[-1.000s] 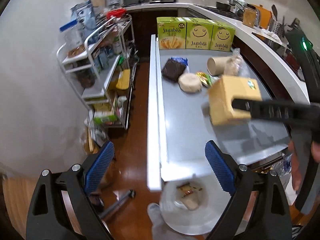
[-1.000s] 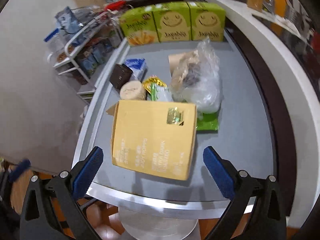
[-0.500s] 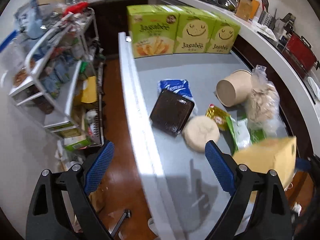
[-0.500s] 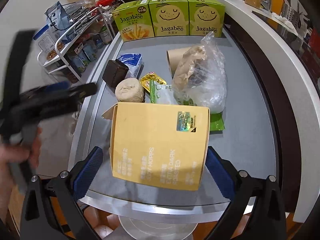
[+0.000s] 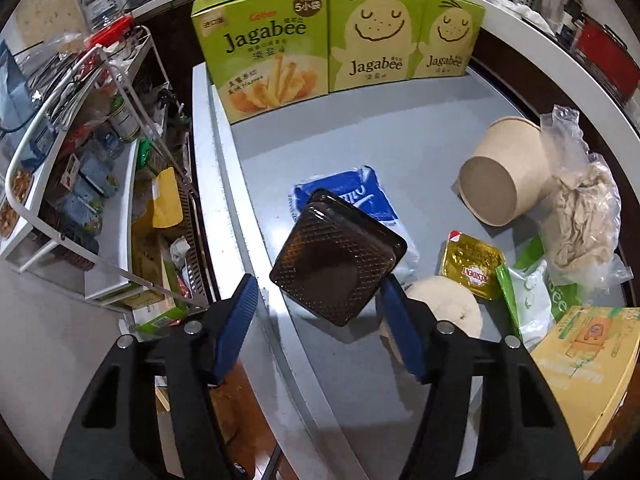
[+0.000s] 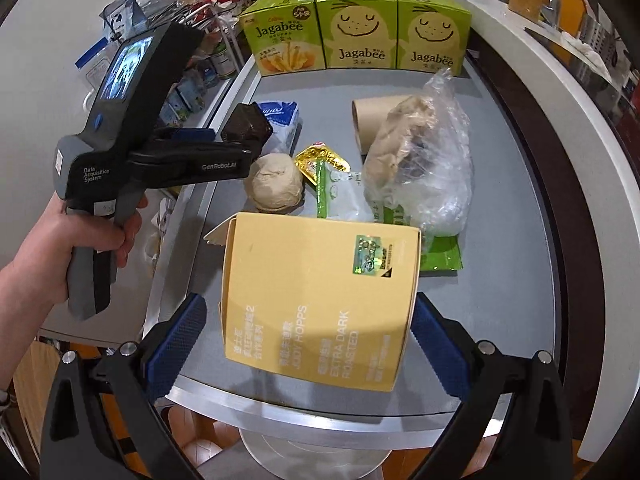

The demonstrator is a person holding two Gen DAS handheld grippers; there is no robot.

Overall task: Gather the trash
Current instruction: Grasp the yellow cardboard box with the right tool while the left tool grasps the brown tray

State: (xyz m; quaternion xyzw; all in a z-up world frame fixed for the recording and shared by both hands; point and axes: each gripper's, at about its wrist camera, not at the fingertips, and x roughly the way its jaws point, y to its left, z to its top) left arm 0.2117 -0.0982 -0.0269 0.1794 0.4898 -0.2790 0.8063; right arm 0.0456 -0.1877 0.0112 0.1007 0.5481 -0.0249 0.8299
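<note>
A dark brown plastic tray (image 5: 336,256) lies tilted on a blue packet (image 5: 372,196) at the grey table's left side. My left gripper (image 5: 320,308) is over its near corner and its jaws are closing. The right pad touches the tray's edge and a thin gap shows at the left pad. The right wrist view shows this gripper (image 6: 240,148) from the side, held by a hand (image 6: 60,240). My right gripper (image 6: 308,340) is shut on a yellow carton (image 6: 320,300), held above the table's front edge.
On the table (image 5: 360,128) lie a paper cup on its side (image 5: 504,176), a clear bag of crumpled paper (image 5: 580,216), a gold butter packet (image 5: 472,268), a beige paper ball (image 5: 444,312), a green wrapper (image 5: 532,296) and three Jagabee boxes (image 5: 376,32). A wire shelf cart (image 5: 80,160) stands left.
My left gripper swung from beside the table's front corner to over the dark tray and came down close to it, and its jaws narrowed. The right gripper kept the yellow carton almost still.
</note>
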